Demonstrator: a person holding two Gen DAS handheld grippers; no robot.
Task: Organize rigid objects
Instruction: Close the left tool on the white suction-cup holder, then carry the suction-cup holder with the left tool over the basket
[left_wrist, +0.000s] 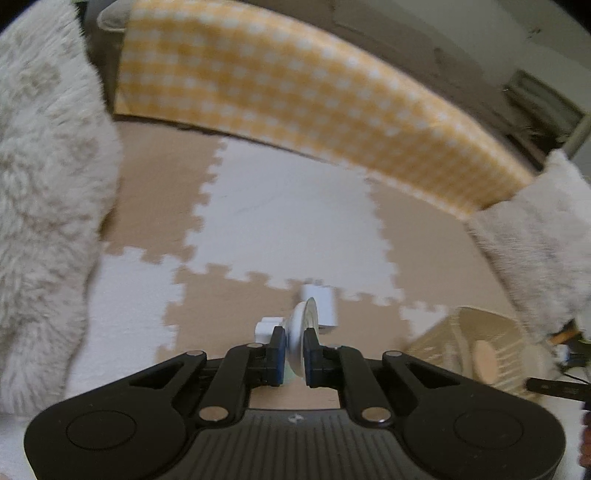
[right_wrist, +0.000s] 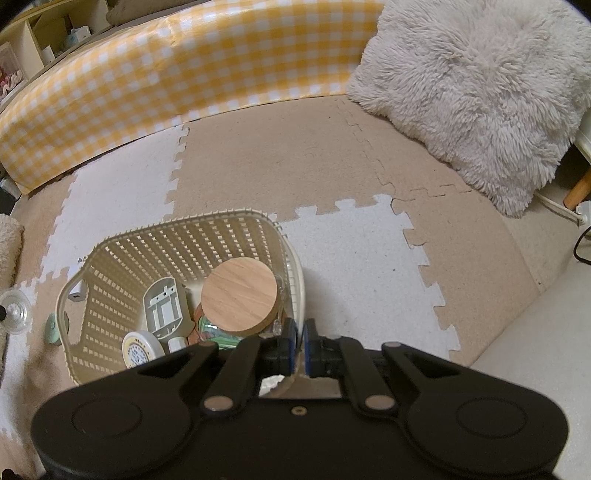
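My left gripper (left_wrist: 294, 341) is shut on a round clear-and-white disc-shaped object (left_wrist: 303, 325), held on edge above the foam mat. A small white block (left_wrist: 320, 304) and a white plug-like piece (left_wrist: 266, 326) lie on the mat just beyond it. My right gripper (right_wrist: 300, 341) is shut on the near rim of the cream lattice basket (right_wrist: 177, 236). The basket holds a jar with a round wooden lid (right_wrist: 239, 297), a grey-white device (right_wrist: 162, 308) and a round white tin (right_wrist: 139, 349). The held disc also shows at the far left of the right wrist view (right_wrist: 14, 310).
Beige and white foam puzzle mats (right_wrist: 332, 166) cover the floor. A yellow checked padded barrier (right_wrist: 166, 81) runs along the back. A fluffy white cushion (right_wrist: 480, 92) lies at the right. A mint green object (right_wrist: 51, 328) lies left of the basket. Another fluffy cushion (left_wrist: 44, 184) is at left.
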